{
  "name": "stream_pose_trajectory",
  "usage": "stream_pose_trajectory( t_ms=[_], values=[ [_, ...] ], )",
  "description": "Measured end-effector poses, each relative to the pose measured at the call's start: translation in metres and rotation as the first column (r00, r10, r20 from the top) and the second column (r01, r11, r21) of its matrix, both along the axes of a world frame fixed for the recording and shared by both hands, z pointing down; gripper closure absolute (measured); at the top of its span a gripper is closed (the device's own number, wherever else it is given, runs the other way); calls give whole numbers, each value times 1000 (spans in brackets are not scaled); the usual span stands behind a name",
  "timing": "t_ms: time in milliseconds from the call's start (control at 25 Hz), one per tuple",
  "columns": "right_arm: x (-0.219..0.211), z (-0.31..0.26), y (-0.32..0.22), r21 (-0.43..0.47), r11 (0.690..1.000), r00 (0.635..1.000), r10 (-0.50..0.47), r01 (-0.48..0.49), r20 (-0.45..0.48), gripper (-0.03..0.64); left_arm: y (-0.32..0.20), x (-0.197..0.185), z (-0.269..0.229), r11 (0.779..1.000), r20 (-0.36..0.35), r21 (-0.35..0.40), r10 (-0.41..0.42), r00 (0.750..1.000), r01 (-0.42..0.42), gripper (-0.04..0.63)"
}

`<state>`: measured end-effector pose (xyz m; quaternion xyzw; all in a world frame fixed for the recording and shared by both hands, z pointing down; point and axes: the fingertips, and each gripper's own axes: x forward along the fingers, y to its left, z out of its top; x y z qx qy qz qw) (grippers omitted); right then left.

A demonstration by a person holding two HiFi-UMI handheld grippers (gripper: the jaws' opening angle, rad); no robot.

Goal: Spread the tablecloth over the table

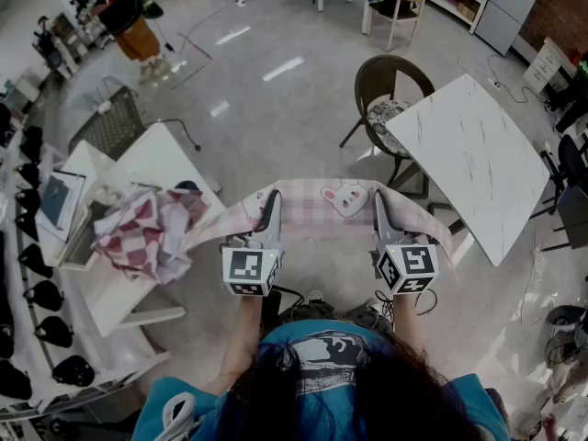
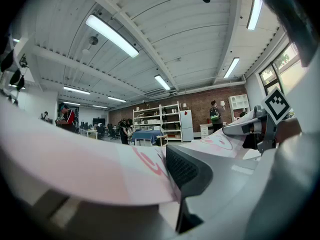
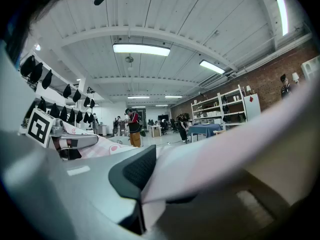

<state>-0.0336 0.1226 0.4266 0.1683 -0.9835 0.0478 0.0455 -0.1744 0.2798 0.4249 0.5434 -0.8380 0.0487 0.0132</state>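
A pink tablecloth [image 1: 322, 206] with a cartoon rabbit print hangs stretched between my two grippers in the head view. My left gripper [image 1: 272, 198] is shut on its left part, and the cloth [image 2: 100, 169] runs between the jaws in the left gripper view. Over on the other side, my right gripper [image 1: 378, 200] is shut on the cloth [image 3: 225, 159]. Both grippers point level, side by side in front of me. A white marble-topped table [image 1: 478, 159] stands to the right, bare.
A crumpled red-checked cloth [image 1: 147, 232] lies on a white table [image 1: 152, 154] at the left. A wicker chair [image 1: 390, 95] stands beyond the marble table. Black caps line a rack [image 1: 23, 246] at the far left. People stand far across the room.
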Motion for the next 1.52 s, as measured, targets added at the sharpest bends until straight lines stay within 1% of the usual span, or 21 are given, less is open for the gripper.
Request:
stream_pose_trajectory(
  t_ms=[400, 720, 840, 960, 1240, 1400, 1520],
  values=[
    [-7, 7, 8, -32, 999, 1000, 5, -5, -4, 564, 7, -9, 5, 1000, -11, -10, 15, 1000, -15, 529],
    [-4, 22, 12, -89, 995, 999, 34, -36, -25, 561, 4, -14, 15, 998, 8, -29, 49, 999, -49, 529],
    [1, 22, 5, -95, 995, 998, 40, -44, -38, 561, -5, -11, 16, 998, -6, -35, 56, 998, -56, 529],
    [-2, 24, -1, -95, 995, 998, 34, -39, -47, 560, -12, -16, 21, 998, -23, -39, 54, 998, -55, 531],
    [-34, 37, -26, -121, 993, 999, -16, 10, -45, 558, -33, -44, 30, 997, -29, -70, 13, 999, -15, 531],
    [-59, 42, -62, -139, 989, 998, -45, 39, -40, 558, -67, -65, 33, 996, -33, -87, -12, 999, 9, 532],
    [-90, 41, -86, -165, 981, 995, -102, 98, -20, 555, -87, -92, 29, 993, -28, -103, -64, 998, 61, 532]
  ],
)
